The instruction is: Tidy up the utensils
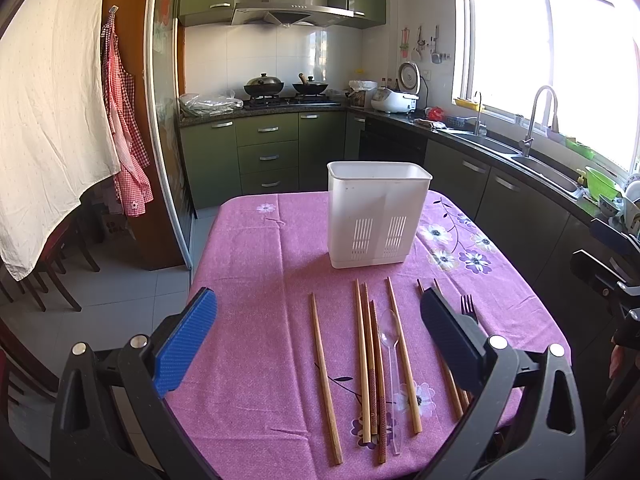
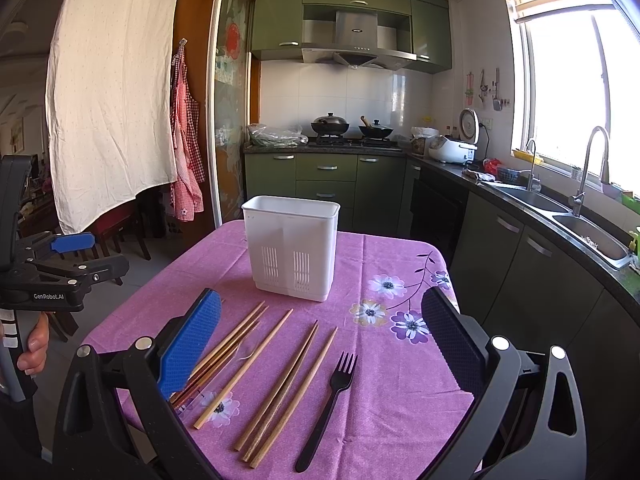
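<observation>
A white slotted utensil holder (image 1: 376, 216) (image 2: 294, 244) stands upright at the far middle of the pink tablecloth (image 1: 260, 280) (image 2: 392, 380). In front of it lie several wooden chopsticks (image 1: 362, 360) (image 2: 280, 388), a clear plastic spoon (image 1: 390, 356) and a black plastic fork (image 2: 330, 404) (image 1: 468, 308). My left gripper (image 1: 320, 320) is open and empty above the chopsticks. My right gripper (image 2: 322, 328) is open and empty above the fork and chopsticks. The left gripper also shows at the left edge of the right wrist view (image 2: 72, 260).
Green kitchen cabinets, a stove with two woks (image 1: 284, 88), and a counter with sink and faucet (image 1: 536, 120) run behind and to the right. A white cloth (image 1: 52, 92) and a red apron hang at the left. Wooden chairs (image 1: 52, 272) stand left of the table.
</observation>
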The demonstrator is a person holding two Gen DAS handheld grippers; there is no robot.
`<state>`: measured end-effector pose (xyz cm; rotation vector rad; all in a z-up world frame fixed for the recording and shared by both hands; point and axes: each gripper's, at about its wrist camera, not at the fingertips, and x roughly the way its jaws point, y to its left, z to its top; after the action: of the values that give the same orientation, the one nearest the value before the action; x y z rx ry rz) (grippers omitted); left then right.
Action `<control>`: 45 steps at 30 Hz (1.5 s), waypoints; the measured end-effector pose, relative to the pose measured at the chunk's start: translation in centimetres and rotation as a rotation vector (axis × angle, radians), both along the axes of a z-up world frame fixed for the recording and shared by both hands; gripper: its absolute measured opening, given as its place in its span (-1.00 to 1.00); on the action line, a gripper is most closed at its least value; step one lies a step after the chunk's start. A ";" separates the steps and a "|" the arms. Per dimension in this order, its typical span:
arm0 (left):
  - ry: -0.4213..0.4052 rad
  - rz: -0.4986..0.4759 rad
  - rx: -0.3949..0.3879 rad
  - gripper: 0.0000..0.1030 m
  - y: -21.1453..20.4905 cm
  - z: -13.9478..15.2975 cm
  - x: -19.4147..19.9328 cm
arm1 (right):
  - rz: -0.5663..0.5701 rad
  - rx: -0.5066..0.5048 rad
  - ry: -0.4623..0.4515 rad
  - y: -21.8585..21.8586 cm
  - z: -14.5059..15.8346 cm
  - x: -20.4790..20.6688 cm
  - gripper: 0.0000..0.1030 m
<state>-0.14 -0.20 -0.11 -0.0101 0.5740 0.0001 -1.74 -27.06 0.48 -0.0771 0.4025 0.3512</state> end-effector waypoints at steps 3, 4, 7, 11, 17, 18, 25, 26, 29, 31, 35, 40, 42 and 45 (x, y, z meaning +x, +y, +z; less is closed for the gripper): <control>0.000 0.001 0.000 0.89 0.0 0.0 0.0 | -0.002 0.000 0.000 0.0 0.0 0.0 0.92; 0.000 0.000 0.000 0.89 0.0 0.0 0.0 | -0.002 0.000 0.001 0.2 0.0 0.0 0.92; 0.000 0.001 0.000 0.89 0.0 0.0 0.0 | -0.002 -0.001 0.002 0.4 -0.3 0.0 0.92; 0.001 0.001 0.001 0.89 -0.1 -0.1 0.0 | -0.002 0.000 0.003 0.7 -0.8 0.1 0.92; 0.005 -0.003 -0.001 0.89 -0.1 -0.1 0.0 | 0.001 0.001 0.011 0.6 -0.8 0.5 0.92; 0.006 -0.003 -0.001 0.89 -0.1 -0.1 0.0 | 0.001 0.001 0.012 0.6 -0.8 0.5 0.92; 0.008 -0.004 0.000 0.89 -0.1 -0.1 0.1 | 0.003 0.002 0.018 0.2 -0.6 0.5 0.92; 0.008 -0.004 0.001 0.89 -0.1 -0.2 0.1 | 0.004 0.002 0.019 0.3 -0.5 0.5 0.92; 0.008 -0.005 -0.001 0.89 -0.1 -0.2 0.1 | 0.004 0.002 0.021 0.3 -0.5 0.5 0.92; 0.008 -0.004 -0.001 0.89 -0.1 -0.2 0.1 | 0.004 0.002 0.023 0.2 -0.5 0.5 0.92; 0.008 -0.004 0.000 0.89 -0.1 -0.2 0.1 | 0.005 0.002 0.024 0.2 -0.5 0.6 0.92; 0.008 -0.004 0.000 0.89 -0.1 -0.2 0.1 | 0.004 0.002 0.026 0.2 -0.5 0.6 0.92; 0.008 -0.003 0.001 0.89 -0.1 -0.2 0.1 | 0.005 0.002 0.028 0.2 -0.6 0.7 0.92; 0.008 -0.003 0.000 0.89 -0.1 -0.2 0.1 | 0.006 0.002 0.030 0.2 -0.5 0.7 0.92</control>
<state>0.01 -0.31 -0.31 -0.0092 0.5823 -0.0033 -1.07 -26.91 -0.03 -0.0710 0.4316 0.3590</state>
